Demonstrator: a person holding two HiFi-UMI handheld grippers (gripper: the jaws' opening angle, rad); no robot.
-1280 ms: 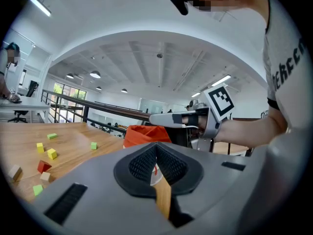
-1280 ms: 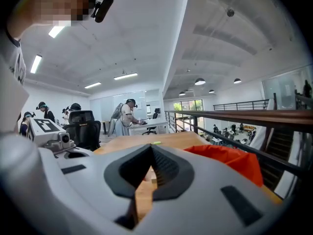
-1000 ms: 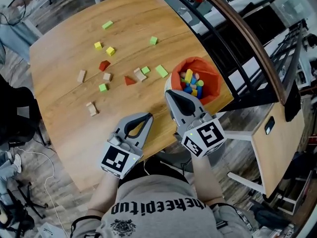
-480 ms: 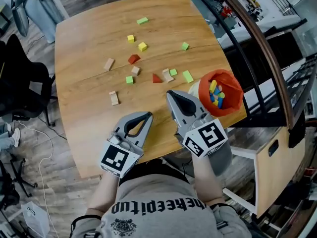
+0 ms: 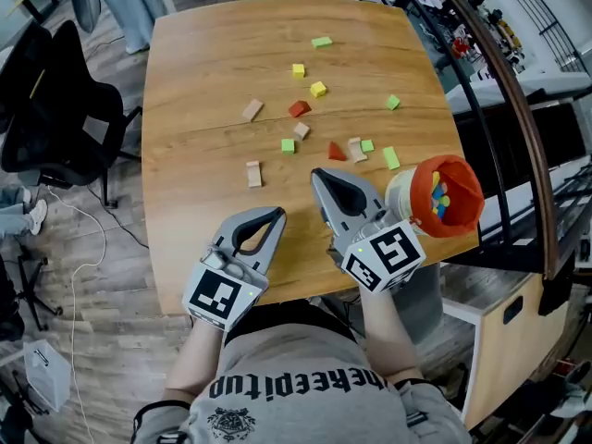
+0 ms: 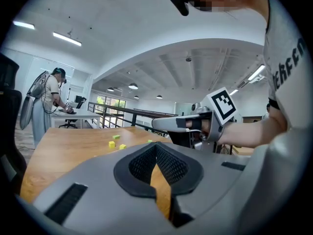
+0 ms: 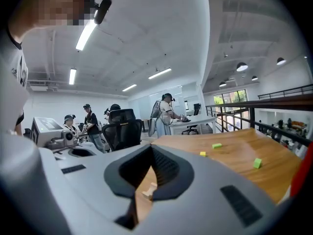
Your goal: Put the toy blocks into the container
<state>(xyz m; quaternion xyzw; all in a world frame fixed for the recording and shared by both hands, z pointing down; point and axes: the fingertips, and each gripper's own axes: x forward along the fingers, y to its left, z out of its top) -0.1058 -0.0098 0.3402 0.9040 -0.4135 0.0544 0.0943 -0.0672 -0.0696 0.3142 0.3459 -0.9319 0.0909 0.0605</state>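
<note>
Several small blocks lie scattered on the wooden table [image 5: 203,81]: a green one [image 5: 321,41], a yellow one [image 5: 317,89], a red one [image 5: 298,108], a pale wooden one [image 5: 253,174]. The orange container [image 5: 472,192] lies tilted at the table's right edge with coloured blocks inside. My right gripper [image 5: 324,176] is shut and empty, its tip left of the container. My left gripper [image 5: 274,216] hovers over the near edge, shut on nothing. In the right gripper view a green block [image 7: 257,163] lies ahead of the right gripper [image 7: 150,153]. The left gripper [image 6: 156,148] faces a yellow block [image 6: 112,144].
A black office chair [image 5: 65,109] stands left of the table. A dark curved railing [image 5: 504,100] runs along the right side, with a light wooden cabinet [image 5: 509,331] below it. People stand at desks in the background [image 7: 166,112].
The head view has swung: table, blocks and container slid to the right in the picture. Both grippers stayed shut side by side; the container now lies right of the right gripper.
</note>
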